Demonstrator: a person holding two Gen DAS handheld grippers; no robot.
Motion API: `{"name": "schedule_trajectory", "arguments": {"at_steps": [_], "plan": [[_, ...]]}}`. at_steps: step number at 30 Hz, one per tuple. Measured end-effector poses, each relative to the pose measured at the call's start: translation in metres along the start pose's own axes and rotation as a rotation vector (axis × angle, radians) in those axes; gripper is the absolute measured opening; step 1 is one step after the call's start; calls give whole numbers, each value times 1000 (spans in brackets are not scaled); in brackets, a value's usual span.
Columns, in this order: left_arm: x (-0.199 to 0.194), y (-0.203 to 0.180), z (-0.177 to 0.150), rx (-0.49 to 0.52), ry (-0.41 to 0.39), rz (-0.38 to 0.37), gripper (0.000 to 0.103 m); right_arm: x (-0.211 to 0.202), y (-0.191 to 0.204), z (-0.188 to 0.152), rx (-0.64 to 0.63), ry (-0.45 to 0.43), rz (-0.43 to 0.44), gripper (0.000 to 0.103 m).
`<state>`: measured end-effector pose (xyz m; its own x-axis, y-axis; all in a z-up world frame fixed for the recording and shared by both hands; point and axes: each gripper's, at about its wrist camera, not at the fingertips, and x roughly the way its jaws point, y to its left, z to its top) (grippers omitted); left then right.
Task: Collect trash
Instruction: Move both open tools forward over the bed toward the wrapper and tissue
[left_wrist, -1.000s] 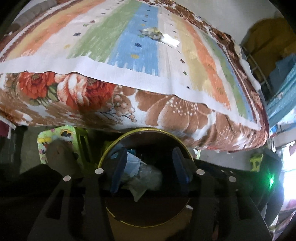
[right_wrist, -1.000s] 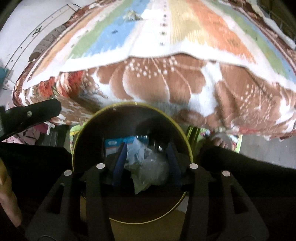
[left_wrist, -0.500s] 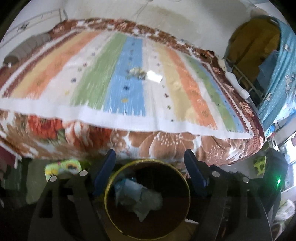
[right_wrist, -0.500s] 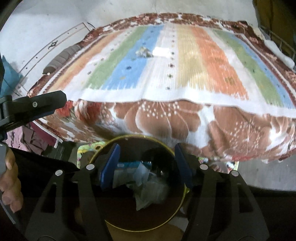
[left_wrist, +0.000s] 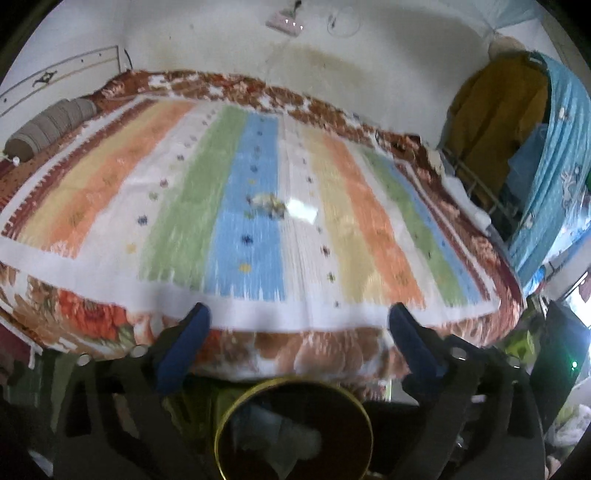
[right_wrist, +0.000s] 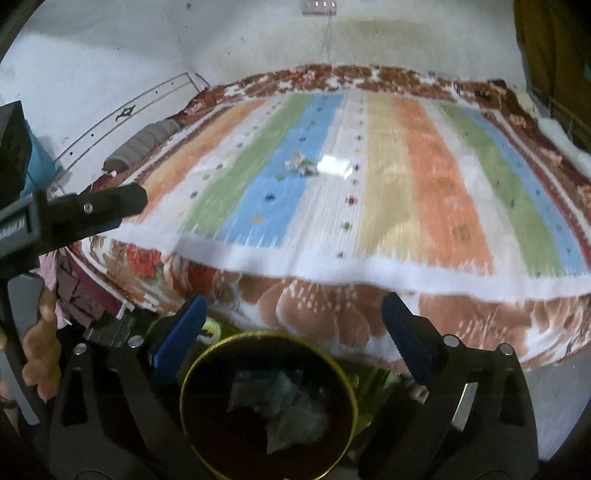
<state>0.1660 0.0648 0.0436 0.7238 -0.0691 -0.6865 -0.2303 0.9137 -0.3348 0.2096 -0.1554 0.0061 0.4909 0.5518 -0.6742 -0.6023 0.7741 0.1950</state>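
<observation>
Both grippers are spread wide with nothing between their blue pads. Seen from its own camera, the left gripper hangs above the foot edge of a bed, its pads well apart over the white hem of the striped cover. The right gripper is likewise wide apart and holds nothing; in its view the left gripper's black body reaches in from the left edge, with the person's left hand wrapped round its handle.

Directly below and between the fingers of each gripper sits a round dark bin with a yellow-gold rim, on the floor just beside the foot of the bed. Inside it lies crumpled trash already collected: pale plastic and a bluish packet, too blurred to name further.

Beyond the bin, a floral brown and red blanket drapes over the bed edge. On top of it lies the striped cover, banded orange, green, blue, white and yellow.

Near the middle of the cover, on the blue stripe, rests a small crumpled wrapper, and just beside it on the white stripe a flat white scrap; both show in the right view too. A grey bolster lies at the far left corner, against the white wall.
</observation>
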Motion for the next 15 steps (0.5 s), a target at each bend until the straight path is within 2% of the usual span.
{"name": "schedule_trajectory", "arguments": {"at_steps": [8, 15], "plan": [[23, 7, 33, -57, -5, -2, 97, 15, -8, 27, 6, -5, -1, 94], [53, 6, 55, -29, -1, 33, 97, 34, -15, 46, 17, 19, 8, 94]]}}
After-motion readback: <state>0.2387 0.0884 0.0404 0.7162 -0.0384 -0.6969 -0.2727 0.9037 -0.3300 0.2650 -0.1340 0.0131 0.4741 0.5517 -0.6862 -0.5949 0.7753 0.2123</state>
